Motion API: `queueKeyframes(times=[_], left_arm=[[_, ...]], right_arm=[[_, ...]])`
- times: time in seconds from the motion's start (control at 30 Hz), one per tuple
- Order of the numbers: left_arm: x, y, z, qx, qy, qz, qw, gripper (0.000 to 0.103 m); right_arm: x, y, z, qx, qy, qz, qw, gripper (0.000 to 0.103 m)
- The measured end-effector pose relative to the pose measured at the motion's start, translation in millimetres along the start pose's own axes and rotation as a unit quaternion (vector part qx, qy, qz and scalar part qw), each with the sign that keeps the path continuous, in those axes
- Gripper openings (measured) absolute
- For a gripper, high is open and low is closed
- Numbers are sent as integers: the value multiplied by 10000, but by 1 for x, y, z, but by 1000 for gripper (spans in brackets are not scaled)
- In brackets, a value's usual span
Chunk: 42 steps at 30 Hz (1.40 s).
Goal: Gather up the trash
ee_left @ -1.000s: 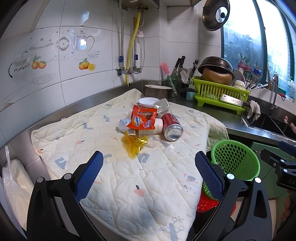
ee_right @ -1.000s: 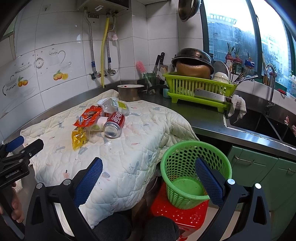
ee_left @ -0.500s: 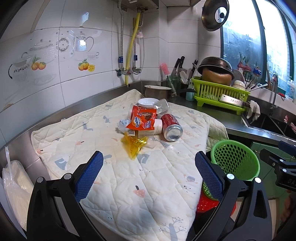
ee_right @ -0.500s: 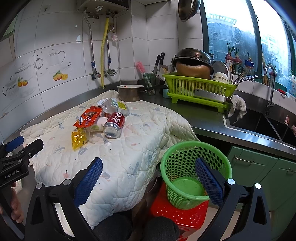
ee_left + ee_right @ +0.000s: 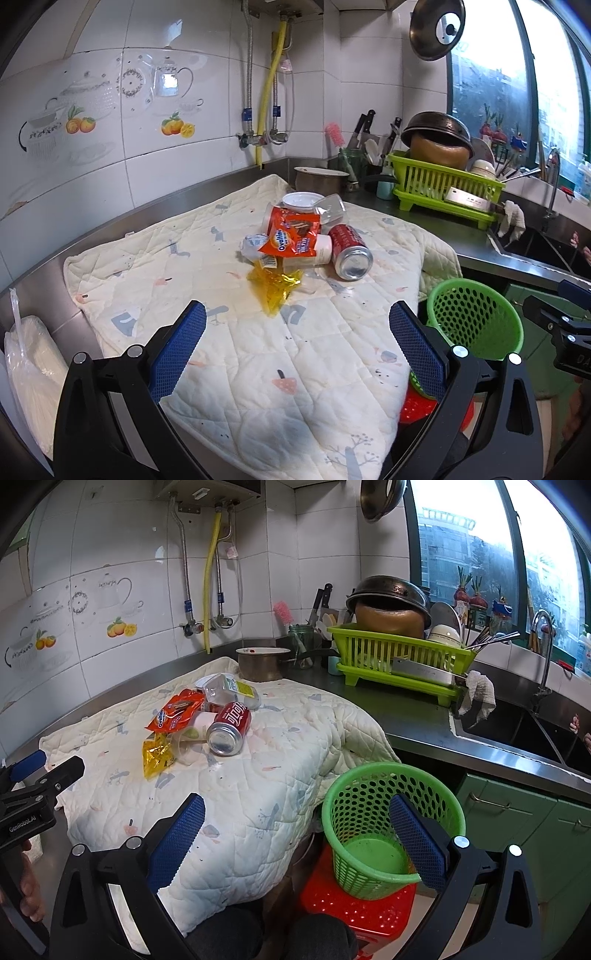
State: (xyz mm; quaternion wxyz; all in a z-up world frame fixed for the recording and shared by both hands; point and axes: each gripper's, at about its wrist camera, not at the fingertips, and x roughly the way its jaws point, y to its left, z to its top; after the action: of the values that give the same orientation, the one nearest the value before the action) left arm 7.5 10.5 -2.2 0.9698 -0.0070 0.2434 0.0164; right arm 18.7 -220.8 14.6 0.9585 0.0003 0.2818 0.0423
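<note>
Left gripper (image 5: 297, 343) and right gripper (image 5: 297, 836), both spread and empty, hover short of the quilted surface (image 5: 207, 258). Beyond, the trash heap (image 5: 306, 243) lies mid-surface; the green basket (image 5: 388, 812) stands below the edge. The red can (image 5: 229, 728), lying on its side, could roll away if nudged.

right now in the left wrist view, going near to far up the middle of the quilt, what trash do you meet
yellow wrapper → orange snack packet → white lid; the red can lies off to the right of that line, on its side.
</note>
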Motion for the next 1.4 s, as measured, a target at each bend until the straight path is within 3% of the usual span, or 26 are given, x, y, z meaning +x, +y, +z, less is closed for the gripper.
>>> queueKeyframes(times=[0.37, 0.9, 1.3, 1.4], left_arm=[[14, 15, -1, -146, 114, 159, 9997, 98], [36, 40, -4, -357, 291, 329, 9984, 98], [50, 60, -3, -531, 423, 474, 9966, 98], [53, 66, -1, -554, 432, 521, 9962, 98]], right_arm=[[21, 11, 9, -247, 49, 132, 9996, 97], [86, 37, 46, -505, 333, 799, 9950, 97], [168, 59, 99, -355, 952, 1471, 9839, 94], [201, 61, 110, -133, 1315, 1675, 9770, 83]])
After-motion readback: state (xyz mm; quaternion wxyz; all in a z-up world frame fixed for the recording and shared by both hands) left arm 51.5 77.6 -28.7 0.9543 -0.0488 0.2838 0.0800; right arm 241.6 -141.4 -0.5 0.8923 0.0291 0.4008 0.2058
